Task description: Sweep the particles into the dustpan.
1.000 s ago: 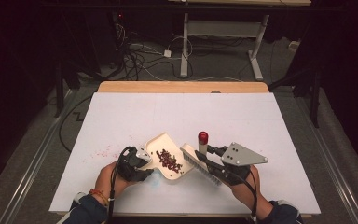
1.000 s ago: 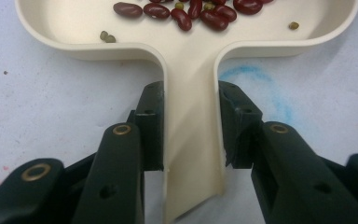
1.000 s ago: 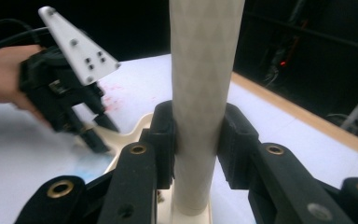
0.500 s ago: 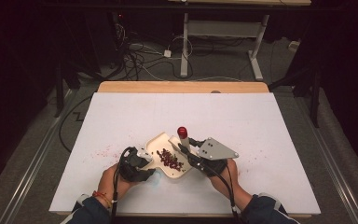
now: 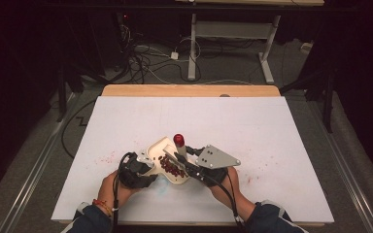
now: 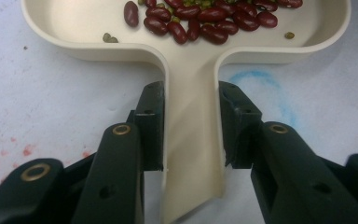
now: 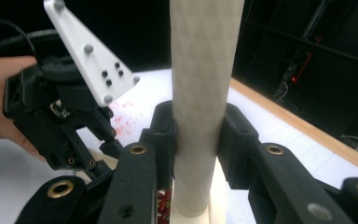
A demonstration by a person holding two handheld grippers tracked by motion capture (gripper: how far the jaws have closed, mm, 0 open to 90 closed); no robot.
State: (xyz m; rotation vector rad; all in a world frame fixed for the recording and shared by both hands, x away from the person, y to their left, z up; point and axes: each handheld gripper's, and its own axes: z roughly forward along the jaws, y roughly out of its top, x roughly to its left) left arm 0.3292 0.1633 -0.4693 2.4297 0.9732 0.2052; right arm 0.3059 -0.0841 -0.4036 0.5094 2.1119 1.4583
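Here the left gripper (image 6: 191, 126) clamps the handle of the cream scoop (image 6: 191, 60), which lies flat on the bench (image 5: 281, 136). The right gripper's (image 7: 198, 140) fingers squeeze a brush handle (image 7: 200, 93) standing over the scoop. A careless sweep could flick beans (image 6: 200, 18) over the scoop's rim.

Cream scoop (image 6: 193, 140) of beans (image 6: 200, 21), white tube (image 7: 200, 93) upright

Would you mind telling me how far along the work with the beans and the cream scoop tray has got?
Done: red beans lie heaped in the cream tray. In hand: the left gripper clamps the tray's handle, and the right gripper grips a pale red-capped tool upright over the beans. Left: probably working through the beans; red specks remain on the white table.
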